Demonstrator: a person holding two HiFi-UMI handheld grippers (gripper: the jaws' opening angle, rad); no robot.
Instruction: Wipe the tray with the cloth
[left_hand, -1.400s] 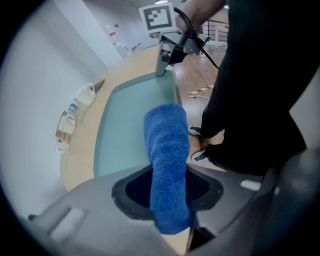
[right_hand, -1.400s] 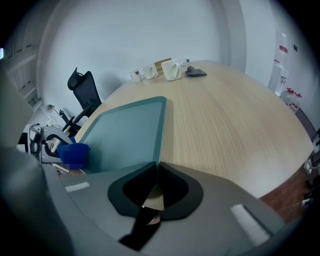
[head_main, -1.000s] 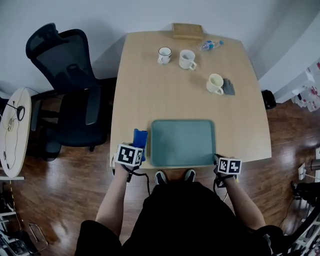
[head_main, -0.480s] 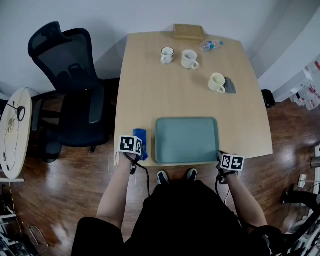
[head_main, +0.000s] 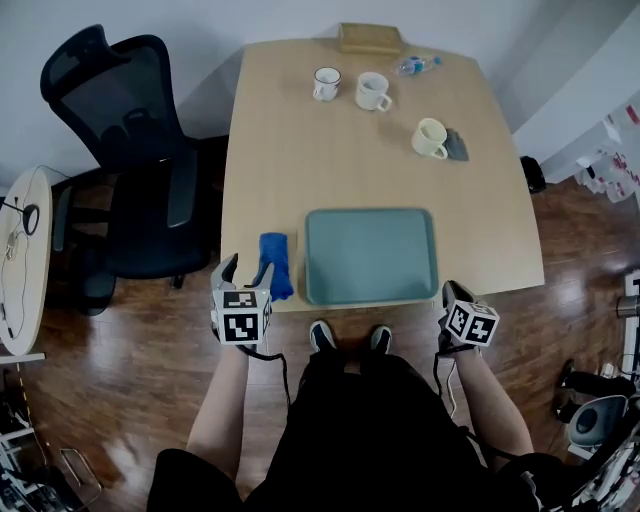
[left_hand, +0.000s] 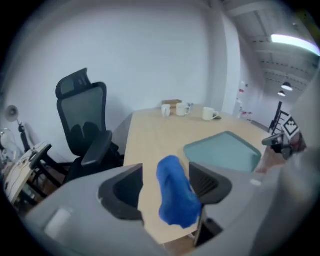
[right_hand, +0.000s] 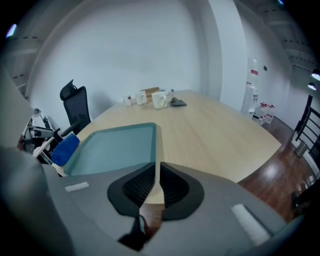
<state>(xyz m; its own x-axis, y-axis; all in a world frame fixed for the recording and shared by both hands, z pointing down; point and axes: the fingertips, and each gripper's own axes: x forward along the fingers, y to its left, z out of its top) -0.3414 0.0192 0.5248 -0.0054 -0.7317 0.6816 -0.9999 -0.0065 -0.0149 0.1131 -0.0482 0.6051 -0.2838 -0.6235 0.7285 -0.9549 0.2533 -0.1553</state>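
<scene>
**Left tool let go, cloth beside the tray**

Head view: the blue cloth (head_main: 273, 262) lies bunched on the wooden table (head_main: 330, 170), at the near edge in the lower left of the frame, just beside the left rim of the teal tray (head_main: 370, 255). The left gripper (head_main: 245, 272) hangs just left of the cloth. The right gripper (head_main: 450, 293) sits off the tray's lower right corner.

Left gripper view: the jaws have just been opening and stand wide apart. The cloth shows between them at lower centre, and neither pad presses it.

Right gripper view: the jaws have just parted a touch and remain all but closed, with nothing between them. The tray fills the centre left and the cloth shows at far left.
</scene>
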